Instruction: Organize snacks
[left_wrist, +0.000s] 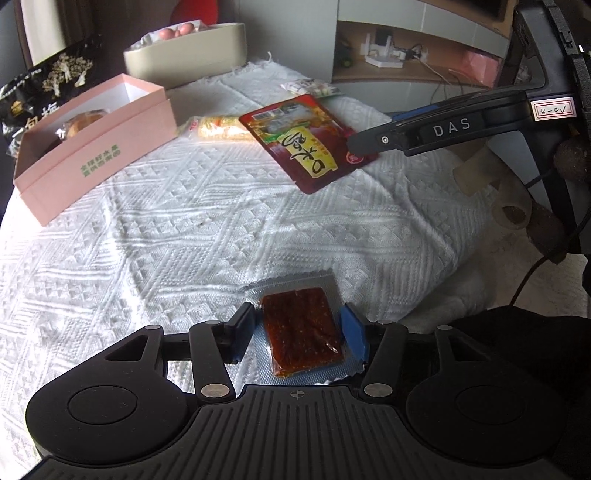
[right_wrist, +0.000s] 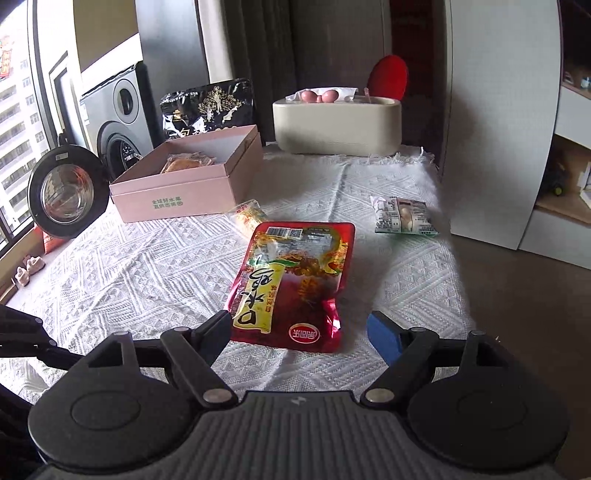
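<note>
One red pouch (right_wrist: 291, 284) — long axis toward right gripper (right_wrist: 299, 325), seemingly flat

A white woven cloth with a raised diamond pattern (right_wrist: 155, 266) covers the table, its fringed far edge (right_wrist: 399, 157) catching daylight. At the left, a tall window (right_wrist: 14, 122) shows apartment blocks outside, and beside it stands a grey front-loading washing machine (right_wrist: 118, 114) with its round glass door (right_wrist: 68, 192) swung open. A white cabinet with open wooden shelves (right_wrist: 569, 177) rises at right, above a brown floor (right_wrist: 517, 295).
</note>
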